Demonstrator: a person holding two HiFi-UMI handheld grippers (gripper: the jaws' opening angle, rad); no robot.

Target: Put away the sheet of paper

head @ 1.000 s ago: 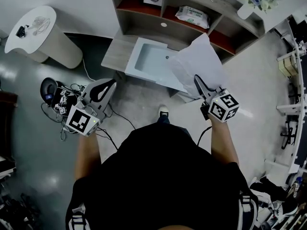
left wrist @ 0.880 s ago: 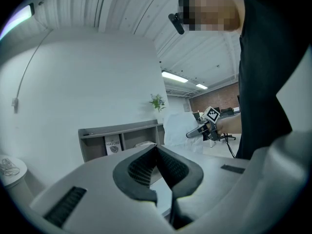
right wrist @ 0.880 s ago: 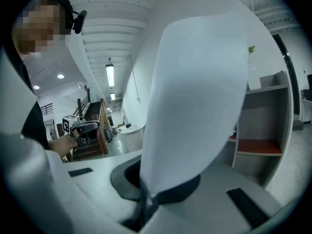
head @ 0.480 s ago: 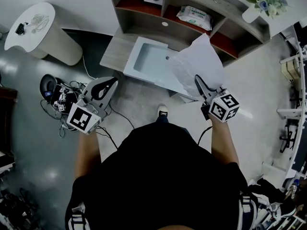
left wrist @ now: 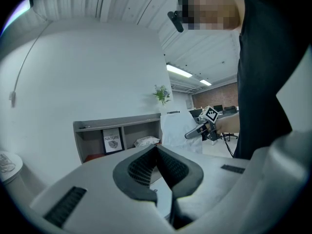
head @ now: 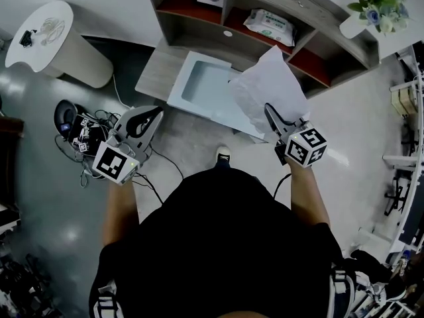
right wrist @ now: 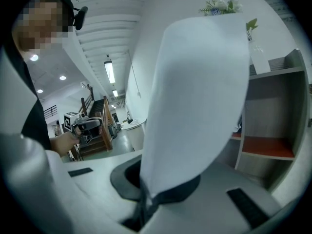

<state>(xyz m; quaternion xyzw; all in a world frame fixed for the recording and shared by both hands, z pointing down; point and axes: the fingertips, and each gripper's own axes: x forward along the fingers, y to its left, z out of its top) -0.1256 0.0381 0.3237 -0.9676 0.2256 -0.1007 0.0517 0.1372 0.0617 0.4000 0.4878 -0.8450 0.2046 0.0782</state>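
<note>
Right gripper view, not head view: right gripper (right wrist: 145, 201) clamped on sheet of paper (right wrist: 195, 96)

The head camera looks steeply down from above the person, whose dark torso (head: 218, 244) fills 6 o'clock. The shelf unit (head: 318, 12) lies far off at 12 o'clock, the left tool (head: 151, 116) at 9 and the right tool (head: 270, 111) at 3. Each tool camera sits close behind its own jaws, looking along them nearly level. The left one faces the shelf unit (left wrist: 117, 123), with the right tool (left wrist: 189, 134) at 3. The right one has the sheet of paper (right wrist: 195, 106) very near, the shelf unit (right wrist: 273, 101) at 3 and the left tool (right wrist: 83, 126) at 9.
</note>
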